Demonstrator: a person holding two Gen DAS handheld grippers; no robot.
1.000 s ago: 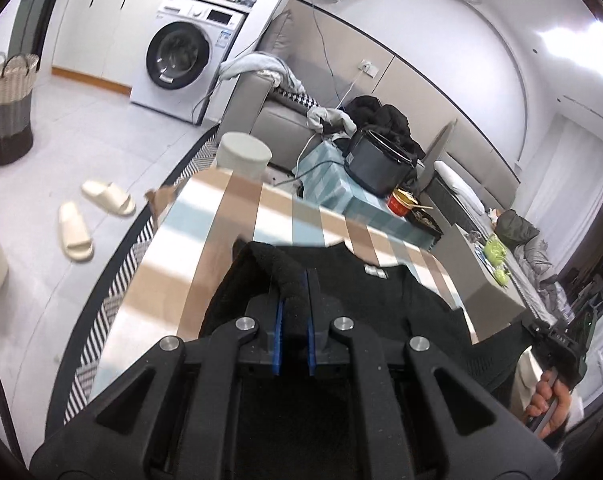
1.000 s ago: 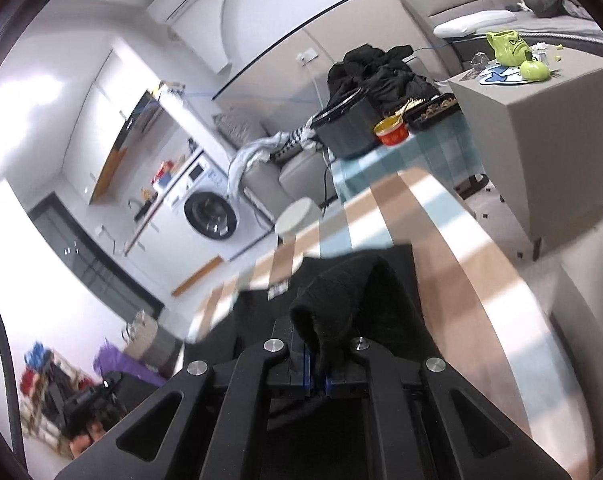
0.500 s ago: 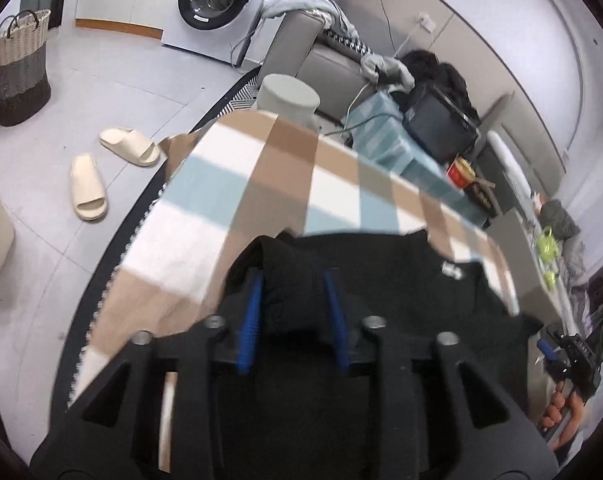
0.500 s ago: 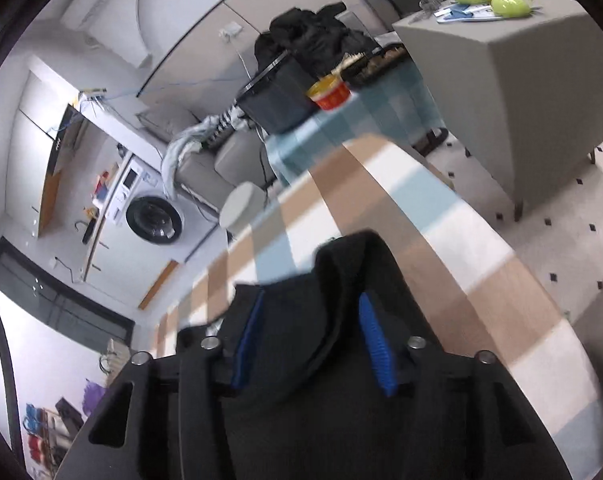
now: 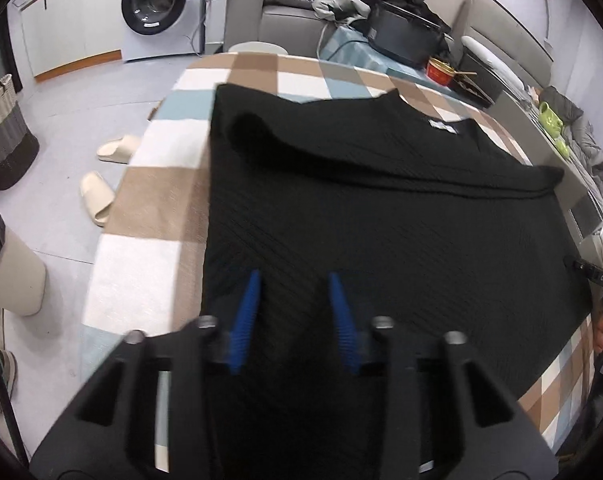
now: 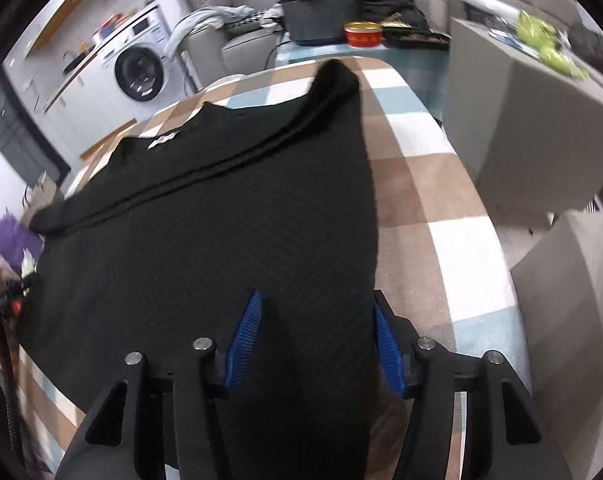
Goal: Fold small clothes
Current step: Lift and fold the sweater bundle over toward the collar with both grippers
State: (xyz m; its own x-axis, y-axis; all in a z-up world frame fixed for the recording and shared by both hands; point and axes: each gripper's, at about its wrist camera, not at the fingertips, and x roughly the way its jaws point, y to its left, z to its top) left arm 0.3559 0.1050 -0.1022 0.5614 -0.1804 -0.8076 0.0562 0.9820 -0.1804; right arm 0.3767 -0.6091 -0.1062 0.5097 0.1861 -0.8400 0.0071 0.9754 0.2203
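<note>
A black knit sweater [image 5: 381, 208] lies flat on the checkered tablecloth [image 5: 153, 200], folded near its collar. Left gripper [image 5: 293, 280] and right gripper [image 6: 315, 300] hover wide open, holding nothing.

Black knit top [image 5: 373, 216] [image 6: 205, 232], lying flat on the checked bench [image 5: 149, 200] [image 6: 421, 184], bottom part folded up across the middle, small white tag [image 5: 443, 125] near the neck.
</note>
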